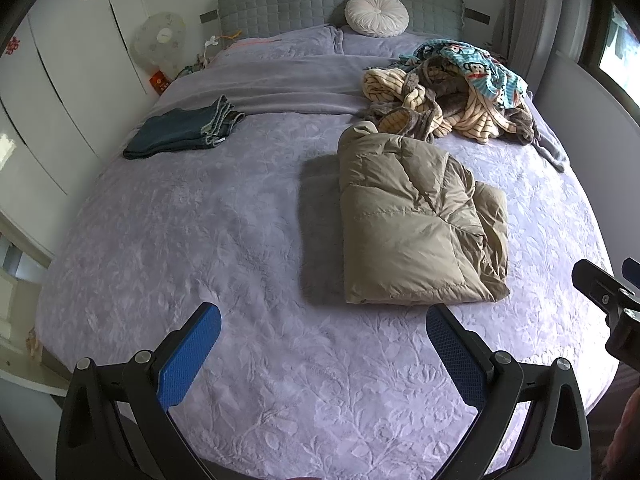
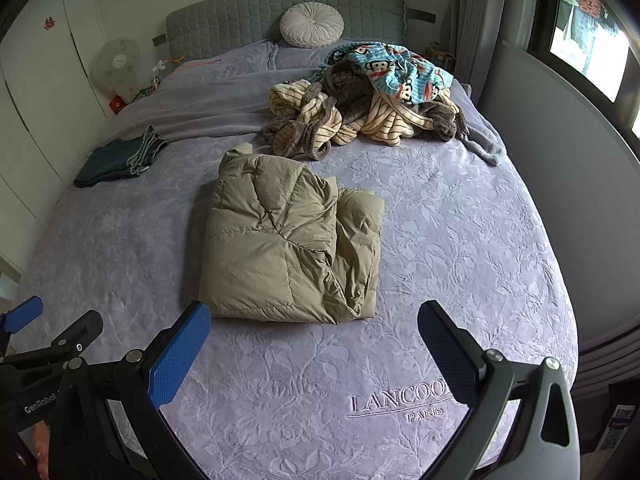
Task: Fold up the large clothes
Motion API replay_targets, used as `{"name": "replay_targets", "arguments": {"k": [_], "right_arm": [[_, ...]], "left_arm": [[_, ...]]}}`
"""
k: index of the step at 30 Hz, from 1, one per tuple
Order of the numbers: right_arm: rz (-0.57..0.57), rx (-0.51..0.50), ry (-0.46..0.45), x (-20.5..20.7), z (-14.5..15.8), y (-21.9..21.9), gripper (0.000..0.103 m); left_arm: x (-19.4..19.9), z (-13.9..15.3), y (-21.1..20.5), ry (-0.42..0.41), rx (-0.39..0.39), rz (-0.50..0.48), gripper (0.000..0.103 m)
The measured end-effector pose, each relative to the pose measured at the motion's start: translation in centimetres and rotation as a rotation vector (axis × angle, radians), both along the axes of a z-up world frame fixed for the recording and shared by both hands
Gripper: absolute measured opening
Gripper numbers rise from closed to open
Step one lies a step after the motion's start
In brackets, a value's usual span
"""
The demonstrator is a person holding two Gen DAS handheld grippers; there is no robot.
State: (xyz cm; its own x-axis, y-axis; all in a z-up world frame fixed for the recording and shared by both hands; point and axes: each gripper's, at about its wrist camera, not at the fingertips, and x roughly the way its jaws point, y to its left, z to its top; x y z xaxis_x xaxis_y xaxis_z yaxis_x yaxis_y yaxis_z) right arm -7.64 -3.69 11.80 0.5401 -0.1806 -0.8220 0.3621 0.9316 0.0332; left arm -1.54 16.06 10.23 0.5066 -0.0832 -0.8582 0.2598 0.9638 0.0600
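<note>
We see folded jacket flat on bed. Left claw and right claw hover wide open (holding nothing), jeans folded well apart.

Bare bedspread flanks folded jacket; clothes pile blocks beyond

A wide bed fills the view, dressed in a lavender bedspread embossed with leaves, "LANCOO… PARIS" stitched near its foot. At centre lies a folded khaki down jacket. Far left, folded dark jeans. Up by the headboard, a jumbled heap of striped and cartoon-print fleece clothes, and a round white cushion.
</note>
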Motion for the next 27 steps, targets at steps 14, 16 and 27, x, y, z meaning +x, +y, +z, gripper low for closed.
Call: {"name": "replay_targets", "arguments": {"k": [14,16,27], "right_arm": [[-0.001,0.001,0.001,0.05,-0.03,0.03,0.103],[-0.001,0.0,0.001,0.1,-0.07,0.07,0.103],[-0.004,0.002,0.008,0.2,-0.3,0.25,0.103]], "left_arm": [[0.16,0.04,-0.06,0.005,0.0,-0.003,0.103],[0.28,0.03,-0.16,0.005,0.0,-0.002,0.103],[0.57,-0.23,-0.27,-0.003,-0.003,-0.001,0.103]]}}
